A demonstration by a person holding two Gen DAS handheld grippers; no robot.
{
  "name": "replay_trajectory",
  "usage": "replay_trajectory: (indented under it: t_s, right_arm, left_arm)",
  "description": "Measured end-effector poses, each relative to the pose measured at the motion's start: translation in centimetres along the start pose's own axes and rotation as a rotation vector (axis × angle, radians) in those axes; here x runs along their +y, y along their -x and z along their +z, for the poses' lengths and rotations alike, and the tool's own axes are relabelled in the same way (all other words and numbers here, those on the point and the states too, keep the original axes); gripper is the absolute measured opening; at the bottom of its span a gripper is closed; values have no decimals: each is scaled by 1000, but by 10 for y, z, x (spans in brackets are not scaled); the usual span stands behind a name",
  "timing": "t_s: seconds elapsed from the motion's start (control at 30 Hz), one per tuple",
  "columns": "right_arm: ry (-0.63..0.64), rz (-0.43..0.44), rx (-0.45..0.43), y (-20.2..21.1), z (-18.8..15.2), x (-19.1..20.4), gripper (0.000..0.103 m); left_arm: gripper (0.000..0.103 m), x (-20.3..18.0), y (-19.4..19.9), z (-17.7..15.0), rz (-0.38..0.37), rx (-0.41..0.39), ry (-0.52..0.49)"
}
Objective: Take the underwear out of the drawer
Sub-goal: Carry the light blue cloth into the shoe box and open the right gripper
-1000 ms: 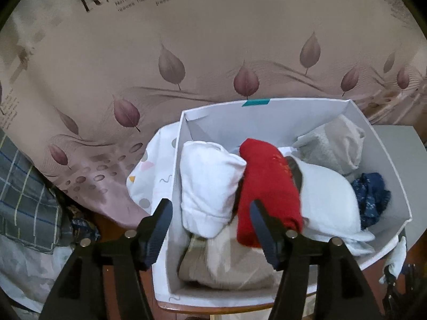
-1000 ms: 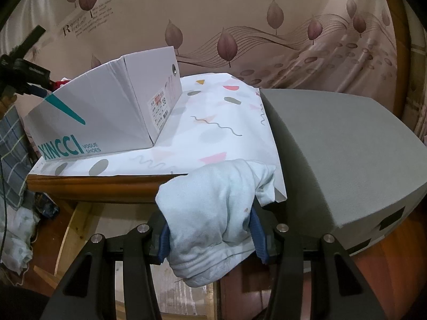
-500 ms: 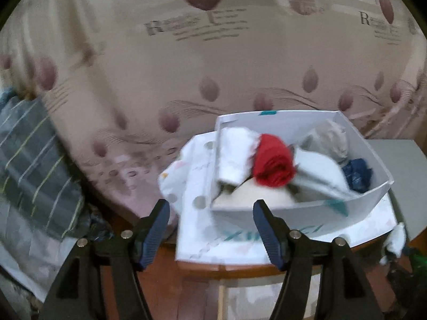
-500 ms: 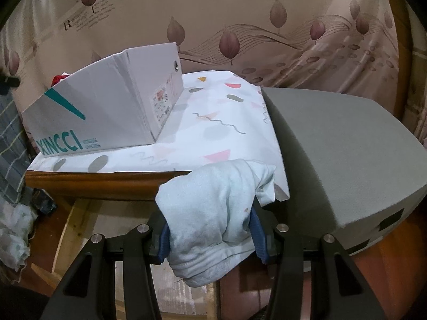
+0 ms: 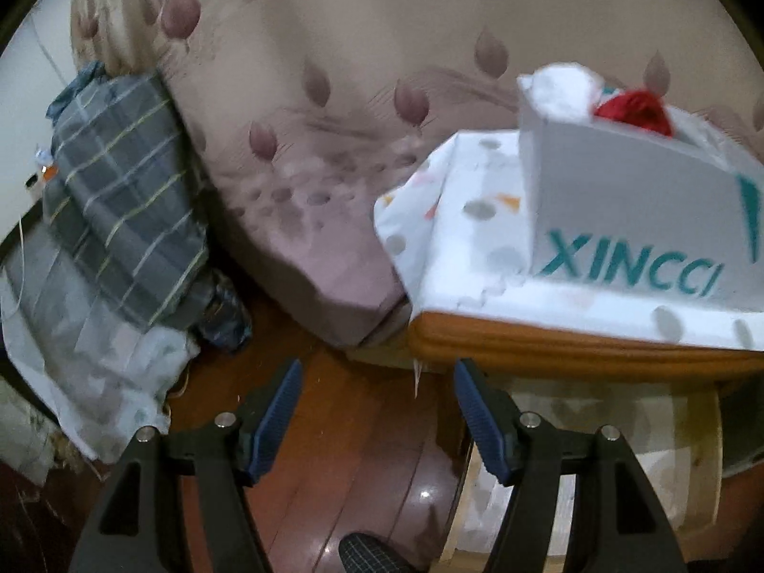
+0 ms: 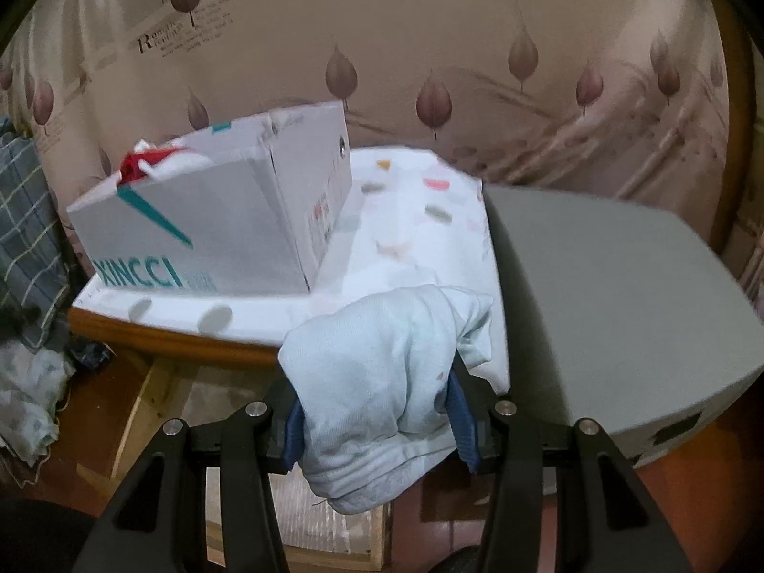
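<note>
left tool (image 5: 377, 410): jaws apart, nothing btwn the blue pads; only wood floor (image 5: 334, 477) shows in the gap. Pic is motion-blurred.
right tool (image 6: 377, 422): clamped on a pale blue bundle of underwear (image 6: 382, 382); cloth bulges over both pads and hangs below the jaws.
underwear pos: out of the box, held in air in front of the table edge (image 6: 191, 344), just right of the box in the right wrist view.
box (image 6: 215, 224): white cardboard shoe box w/ teal "XINCCI" print, standing in for the drawer, open top, sits on the table on a white sheet w/ coloured spots (image 6: 406, 238).
box contents: red cloth (image 5: 635, 110) and white cloth (image 5: 558, 90) stick up over the rim; rest hidden by the box wall.
grey block (image 6: 611, 286): right of the sheet, touching its edge, top bare.
bg: beige curtain w/ leaf print (image 6: 429, 47) behind the table.
left side of left wrist view: grey plaid fabric (image 5: 124, 200) piled over pale cloth (image 5: 86, 358), near the floor, well apart from the box.
left tool vs box: box is up and to the right of the tool, not btwn the jaws.
</note>
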State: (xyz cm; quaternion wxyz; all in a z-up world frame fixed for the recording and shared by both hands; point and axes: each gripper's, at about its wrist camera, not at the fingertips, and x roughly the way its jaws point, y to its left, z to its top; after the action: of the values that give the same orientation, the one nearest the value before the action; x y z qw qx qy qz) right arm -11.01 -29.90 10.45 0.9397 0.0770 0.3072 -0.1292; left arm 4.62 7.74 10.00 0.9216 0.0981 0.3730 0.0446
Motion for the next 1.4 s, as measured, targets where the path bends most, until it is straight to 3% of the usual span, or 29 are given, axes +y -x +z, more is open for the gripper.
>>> replay_trajectory:
  t_s: [0.13,0.3,0.43,0.67,0.8,1.13,1.4]
  right_arm:
    - [78,5,-40,19,40,17,46]
    - [137,41,-76,29,91,44,46]
    - [149,68,-78,25,126,62,46]
    - [180,67,-46,-1,169,94,46]
    - [204,50,-24,-25,180,113,46]
    - [240,29,75,-85,179,138,46]
    - [216,-10,153,-122,167,136,49]
  left_arm:
    - [68,-5,-17,-15,-26,42,35]
    - [68,-7,-33,-30,-1,81,47]
    - [68,-5,-38,-36,37,62,28]
    - [68,3,-55,-43,-16,140,102]
    - [68,5,-65,-44,-24,178,129]
    - [68,-6,-52,-43,-10,129,76]
    - [68,-12,-49,-42,-15,108,40]
